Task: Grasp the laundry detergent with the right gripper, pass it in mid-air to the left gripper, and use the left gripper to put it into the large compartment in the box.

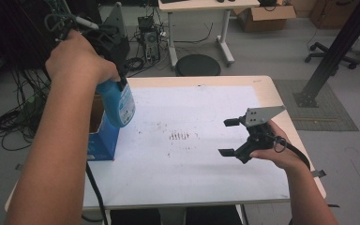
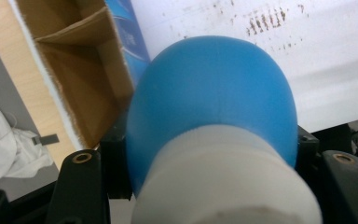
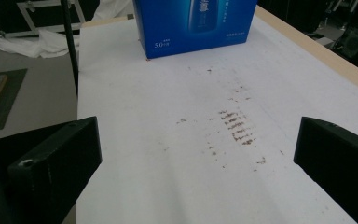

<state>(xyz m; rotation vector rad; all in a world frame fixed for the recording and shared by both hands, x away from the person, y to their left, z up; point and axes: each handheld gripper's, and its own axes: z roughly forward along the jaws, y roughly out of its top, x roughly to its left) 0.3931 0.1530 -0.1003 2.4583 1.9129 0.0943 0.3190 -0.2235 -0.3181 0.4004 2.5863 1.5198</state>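
The left gripper (image 1: 117, 77) clamped the white neck of a rounded blue plastic bottle (image 1: 120, 104), hanging it above the open blue cardboard box (image 1: 102, 140), while the right gripper (image 1: 229, 137) waited wide-jawed over the white paper sheet (image 1: 192, 164).

The left gripper (image 1: 120, 82) is hidden behind the hand; the box (image 3: 196, 23) at twelve o'clock is cut off at the top edge.

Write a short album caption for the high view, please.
Left tool holds a blue bottle above an open blue box; right tool waits open.
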